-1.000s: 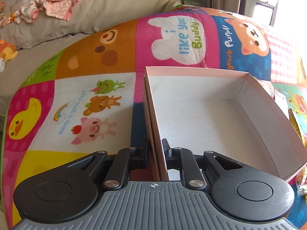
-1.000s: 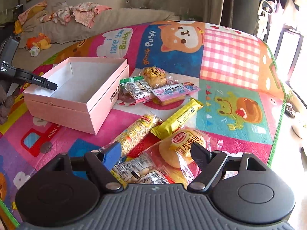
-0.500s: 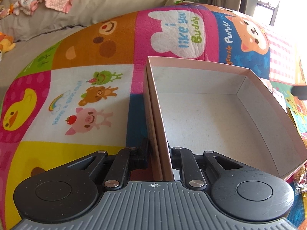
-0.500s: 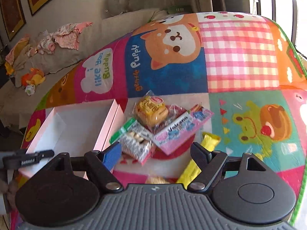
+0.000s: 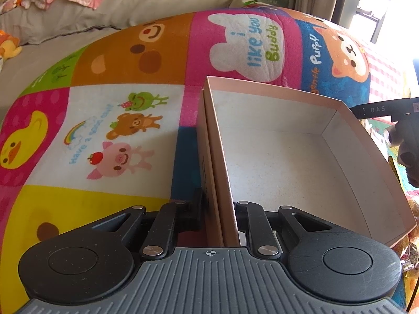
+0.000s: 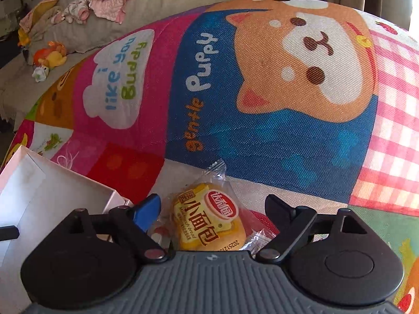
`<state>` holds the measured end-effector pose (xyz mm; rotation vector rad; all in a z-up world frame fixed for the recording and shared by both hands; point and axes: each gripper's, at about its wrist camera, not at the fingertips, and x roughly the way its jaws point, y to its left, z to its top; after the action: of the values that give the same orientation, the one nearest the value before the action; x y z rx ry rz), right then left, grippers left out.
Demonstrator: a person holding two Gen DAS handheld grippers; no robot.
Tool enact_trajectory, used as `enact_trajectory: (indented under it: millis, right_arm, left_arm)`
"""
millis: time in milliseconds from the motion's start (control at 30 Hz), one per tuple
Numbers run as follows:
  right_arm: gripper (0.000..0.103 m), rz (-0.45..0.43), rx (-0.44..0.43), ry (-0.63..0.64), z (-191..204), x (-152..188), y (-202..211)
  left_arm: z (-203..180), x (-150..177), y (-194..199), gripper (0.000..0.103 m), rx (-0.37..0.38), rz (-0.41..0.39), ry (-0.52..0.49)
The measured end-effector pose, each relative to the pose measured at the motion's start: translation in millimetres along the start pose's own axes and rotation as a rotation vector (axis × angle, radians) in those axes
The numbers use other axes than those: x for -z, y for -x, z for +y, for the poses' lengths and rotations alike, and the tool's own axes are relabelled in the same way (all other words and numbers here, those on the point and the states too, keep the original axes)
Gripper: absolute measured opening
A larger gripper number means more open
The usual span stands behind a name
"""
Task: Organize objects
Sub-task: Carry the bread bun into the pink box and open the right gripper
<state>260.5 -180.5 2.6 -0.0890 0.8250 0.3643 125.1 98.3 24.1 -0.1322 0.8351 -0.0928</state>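
Observation:
A pink open box (image 5: 288, 157) with a white empty inside sits on the colourful play mat. My left gripper (image 5: 217, 204) is shut on the box's near left wall. In the right wrist view the box's corner (image 6: 39, 191) shows at lower left. My right gripper (image 6: 212, 204) is open, low over the mat, with a small wrapped bread bun (image 6: 209, 225) lying between its fingers. The jaws stand apart from the bun's wrapper on both sides. The right gripper's body (image 5: 392, 112) shows past the box's far right wall in the left wrist view.
The cartoon play mat (image 6: 262, 117) covers the surface. A beige sofa (image 5: 131, 5) with clothes and soft toys (image 6: 49, 55) lies behind. More wrapped snacks (image 5: 411, 209) peek out to the right of the box.
My right gripper has moved forward and down from over the snack pile to straddle the bread bun by the box. My left gripper has kept its hold on the box wall.

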Motion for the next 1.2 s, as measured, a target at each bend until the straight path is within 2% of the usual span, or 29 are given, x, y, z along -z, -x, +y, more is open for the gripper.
enact_trajectory:
  millis: [67, 133, 333, 433, 533, 700, 733, 800, 867, 933, 1000, 1033, 1067, 1133, 1200]
  right_arm:
    - [0.052, -0.006, 0.017, 0.002, 2, 4, 11]
    - [0.044, -0.013, 0.024, -0.018, 1, 9, 27]
    - [0.035, -0.095, 0.011, -0.070, 5, 37, 114]
    - [0.032, -0.119, 0.008, -0.087, 13, 65, 162]
    - [0.014, -0.122, 0.001, -0.102, 23, 94, 197]
    - [0.014, -0.113, -0.012, -0.090, 40, 138, 235]
    - [0.015, -0.121, 0.009, -0.067, 45, 145, 240]
    - [0.028, -0.135, 0.056, -0.014, 53, 157, 245]
    - [0.056, -0.146, 0.086, 0.013, 60, 168, 244]
    - [0.060, -0.151, 0.076, -0.007, 62, 175, 238]
    - [0.064, -0.168, 0.059, -0.096, 57, 178, 229]
    - [0.070, -0.191, 0.051, -0.163, 52, 178, 225]
    - [0.081, -0.220, 0.051, -0.242, 46, 177, 219]
    - [0.092, -0.250, 0.085, -0.365, 35, 174, 204]
    - [0.092, -0.238, 0.099, -0.443, 28, 168, 185]
  left_arm:
    - [-1, 1, 0, 0.017, -0.003, -0.002, -0.007]
    - [-1, 2, 0, 0.017, -0.004, -0.005, -0.012]
    - [1, 4, 1, 0.017, 0.003, -0.009, 0.006]
    - [1, 3, 1, 0.017, 0.004, -0.012, 0.010]
    - [2, 4, 1, 0.017, 0.005, -0.013, 0.013]
    - [0, 6, 2, 0.017, -0.007, -0.018, 0.020]
    - [-1, 7, 3, 0.017, -0.010, -0.019, 0.020]
    - [-2, 7, 3, 0.017, -0.014, -0.017, 0.020]
    - [-1, 6, 4, 0.017, -0.014, -0.011, 0.026]
    - [-2, 6, 4, 0.016, -0.016, -0.008, 0.029]
    - [-3, 7, 4, 0.016, -0.022, -0.008, 0.031]
    - [-3, 6, 4, 0.016, -0.025, -0.008, 0.031]
    - [-4, 6, 4, 0.016, -0.029, -0.007, 0.027]
    - [-5, 6, 4, 0.016, -0.035, -0.003, 0.020]
    - [-6, 6, 4, 0.015, -0.039, 0.002, 0.014]
